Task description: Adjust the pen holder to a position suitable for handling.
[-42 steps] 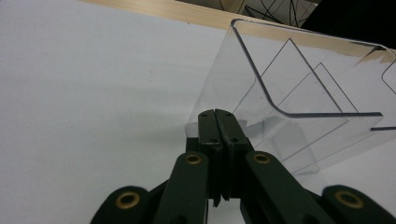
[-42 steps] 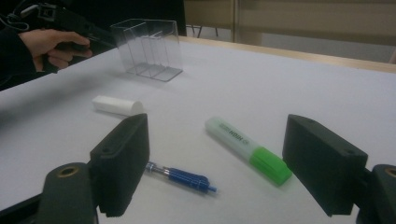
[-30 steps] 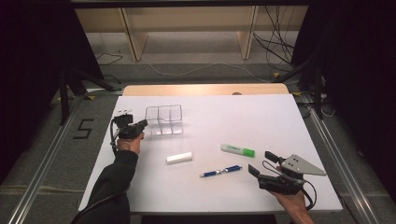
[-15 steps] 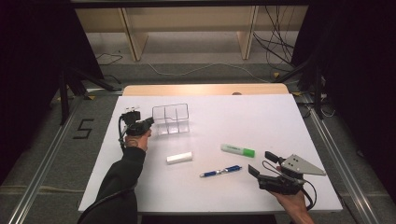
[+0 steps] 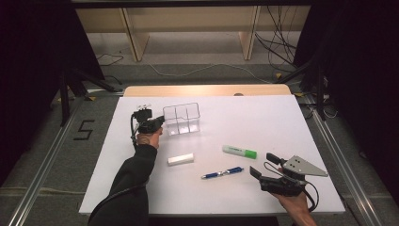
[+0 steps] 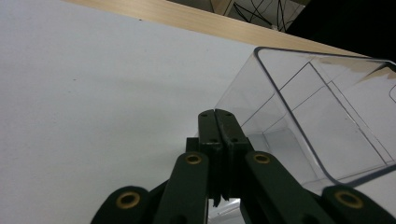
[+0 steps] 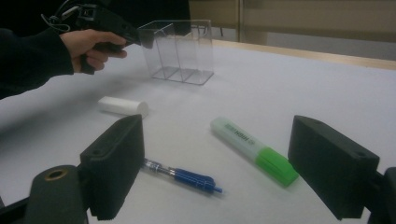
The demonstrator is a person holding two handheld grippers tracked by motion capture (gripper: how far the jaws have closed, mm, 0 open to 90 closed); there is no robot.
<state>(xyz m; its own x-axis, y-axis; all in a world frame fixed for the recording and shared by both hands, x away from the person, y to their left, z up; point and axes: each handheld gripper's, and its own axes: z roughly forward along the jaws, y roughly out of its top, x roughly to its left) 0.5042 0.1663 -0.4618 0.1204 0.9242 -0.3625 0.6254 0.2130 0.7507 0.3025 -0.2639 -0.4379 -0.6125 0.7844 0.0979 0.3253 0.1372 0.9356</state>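
L gripper (image 5: 160, 122) has its jaws fully closed, tips together, pressed at the near-left wall of the clear organizer (image 5: 182, 119). In the left gripper view the shut tips sit right at the organizer's corner edge (image 6: 299, 121); prob. pinching the thin wall, but can't confirm since the plastic is see-through and the contact spot is tucked behind the jaws. Compared w/ 1 s ago, the L hand and the organizer have both slid toward the table's middle, together, so the box looks like it's being dragged or pushed along the white tabletop (image 5: 244, 117) rather than just touched. It now stands upright in the back-left part of the table, 3 compartments showing, all empty.

R gripper (image 5: 264, 165) hasn't budged: jaws spread wide, nothing between them, resting at the near-right edge. From its view the blue pen (image 7: 184, 178) and green highlighter (image 7: 254, 150) lie just ahead of the open jaws. The white eraser-like stick (image 5: 180, 159) lies between pen and organizer.

Meaning for the job: organizer is being brought closer to the 3 loose items, likely so they can be dropped in. No item picked yet.
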